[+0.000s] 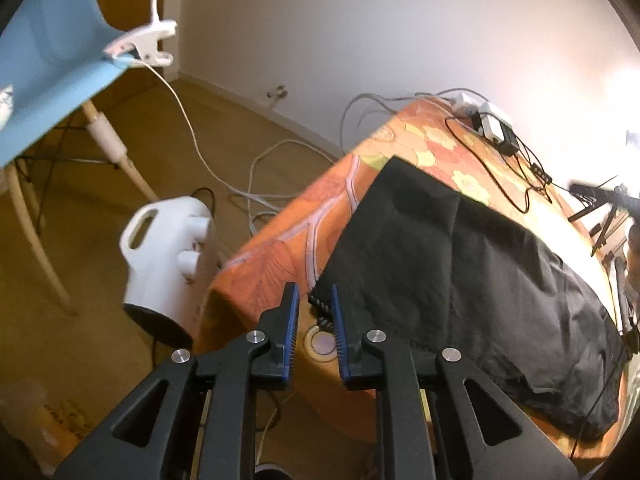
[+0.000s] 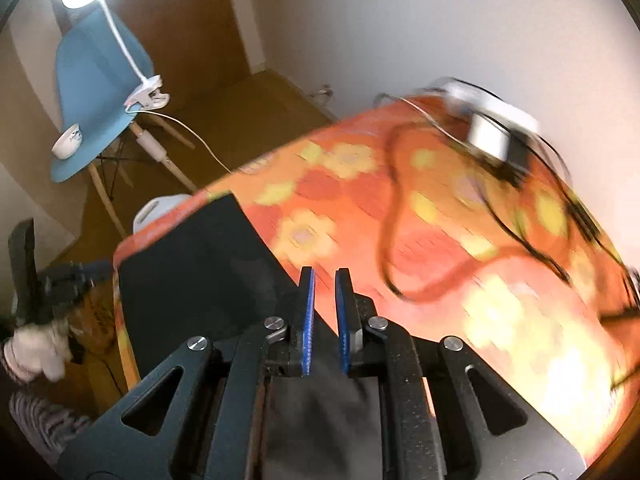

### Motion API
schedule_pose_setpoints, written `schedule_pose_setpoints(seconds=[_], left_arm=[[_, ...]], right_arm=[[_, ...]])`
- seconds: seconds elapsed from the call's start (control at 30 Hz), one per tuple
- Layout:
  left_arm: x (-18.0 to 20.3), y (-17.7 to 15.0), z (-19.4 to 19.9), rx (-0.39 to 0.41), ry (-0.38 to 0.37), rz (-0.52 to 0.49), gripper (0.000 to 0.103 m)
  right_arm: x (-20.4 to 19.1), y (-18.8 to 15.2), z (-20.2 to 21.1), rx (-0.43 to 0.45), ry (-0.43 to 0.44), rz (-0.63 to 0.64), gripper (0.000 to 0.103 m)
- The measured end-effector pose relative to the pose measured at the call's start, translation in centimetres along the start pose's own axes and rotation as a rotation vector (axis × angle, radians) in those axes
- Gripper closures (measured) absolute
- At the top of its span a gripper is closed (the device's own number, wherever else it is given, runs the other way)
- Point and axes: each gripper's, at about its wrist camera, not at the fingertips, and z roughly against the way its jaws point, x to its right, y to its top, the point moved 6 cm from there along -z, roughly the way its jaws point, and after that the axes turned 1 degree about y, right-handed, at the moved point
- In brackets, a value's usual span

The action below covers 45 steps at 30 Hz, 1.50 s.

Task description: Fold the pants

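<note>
My left gripper [image 1: 313, 307] hangs just off the near corner of the table [image 1: 280, 252], its two blue-padded fingers [image 1: 291, 320] parted by a narrow gap with nothing clamped between them. The black pants [image 1: 460, 280] lie spread flat on the orange flowered tablecloth [image 1: 432, 140], reaching from just beside my right-hand fingertip away toward the far right edge. A striped drawstring end [image 1: 320, 306] at the pants' nearest corner sits in the gap between my fingers, but the pads are not closed on it.

My right gripper [image 2: 325, 280] hovers over the other side of the same pants [image 2: 192, 272]; here the dark cloth runs from the table's left corner down underneath the gripper body. Its fingers [image 2: 307, 312] stand a narrow gap apart, and I see no cloth pinched between them; the fabric passes below. This view is blurred across the tablecloth [image 2: 440, 240].

By count: one pair of pants, one table, one cloth over it. One blue chair [image 2: 96, 92] stands on the wooden floor, with one white clip lamp [image 2: 146, 94] fastened to its edge and one small white bowl [image 2: 68, 144] on the seat. One white fan heater [image 1: 168, 256] stands on the floor beside the table corner. At the far end of the table lies one cluster of white and black adapters [image 1: 494, 124] with several black cables [image 1: 500, 184] trailing off; I cannot count those exactly. My gloved left hand [image 2: 36, 352] shows at the right camera's left edge.
</note>
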Motion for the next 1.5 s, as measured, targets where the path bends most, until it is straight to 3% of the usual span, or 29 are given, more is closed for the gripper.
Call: schedule_pose_setpoints(seconds=[0.13,0.27,0.3,0.33,0.4,0.43,0.63,0.73,0.87,0.93,1.03,1.2,1.27,1.3,1.33,1.4,1.5], left_arm=[[2.5,0.8,1.9,0.013,-0.049,-0.032,0.088],[7.5,0.6,2.1,-0.032,-0.132,-0.089,0.088],[8.8,0.3,1.9,-0.051,-0.152,-0.104,0.088],[10.1,-0.1,1.4,-0.074,-0.169,-0.118,0.088],[11.8,-1.0,0.6,-0.11,-0.193,-0.129,0.088],[12.5,-1.4,0.0,-0.13,-0.2,-0.134,0.088],[13.2,-2.5,-2.1,-0.171,-0.169,-0.15,0.088],[13.3,-2.9,-2.5,-0.181,-0.16,-0.153,0.088],[13.2,-3.5,-2.9,-0.192,-0.155,-0.164,0.088],[13.2,-3.4,-2.9,-0.187,-0.153,-0.173,0.088],[13.3,-3.4,-3.0,-0.181,-0.149,-0.177,0.088],[13.5,-3.4,-3.1,-0.177,-0.137,-0.178,0.088],[13.5,-3.4,-3.0,-0.178,-0.134,-0.174,0.088],[13.5,-3.4,-3.1,-0.179,-0.134,-0.172,0.088],[13.4,-3.3,-3.1,-0.179,-0.134,-0.171,0.088],[13.4,-3.3,-3.2,-0.178,-0.134,-0.172,0.088],[13.4,-3.3,-3.2,-0.177,-0.133,-0.176,0.088]], right_arm=[[4.5,-3.8,2.7,-0.017,-0.052,-0.048,0.092],[7.3,-7.3,2.4,-0.068,-0.054,-0.071,0.092],[7.6,-8.1,2.1,-0.083,-0.057,-0.061,0.088],[7.8,-8.8,1.7,-0.093,-0.06,-0.054,0.076],[7.8,-9.9,1.1,-0.105,-0.061,-0.043,0.062],[7.9,-10.6,1.0,-0.106,-0.055,-0.033,0.061],[8.0,-14.1,0.8,-0.138,-0.054,-0.011,0.061],[8.8,-14.5,2.9,-0.075,-0.024,-0.055,0.061],[12.7,-16.1,7.2,-0.01,-0.042,-0.154,0.061],[14.7,-17.3,8.3,-0.018,-0.058,-0.188,0.053],[16.6,-19.1,8.5,-0.044,-0.013,-0.248,0.048],[15.4,-19.8,6.4,-0.07,0.027,-0.211,0.048],[14.2,-19.8,5.2,-0.092,0.024,-0.175,0.056],[13.5,-19.9,4.9,-0.097,0.028,-0.152,0.077],[13.2,-20.1,4.8,-0.099,0.024,-0.14,0.089],[12.2,-20.1,5.6,-0.069,-0.017,-0.092,0.095],[10.4,-20.3,9.0,0.044,-0.06,-0.038,0.097]])
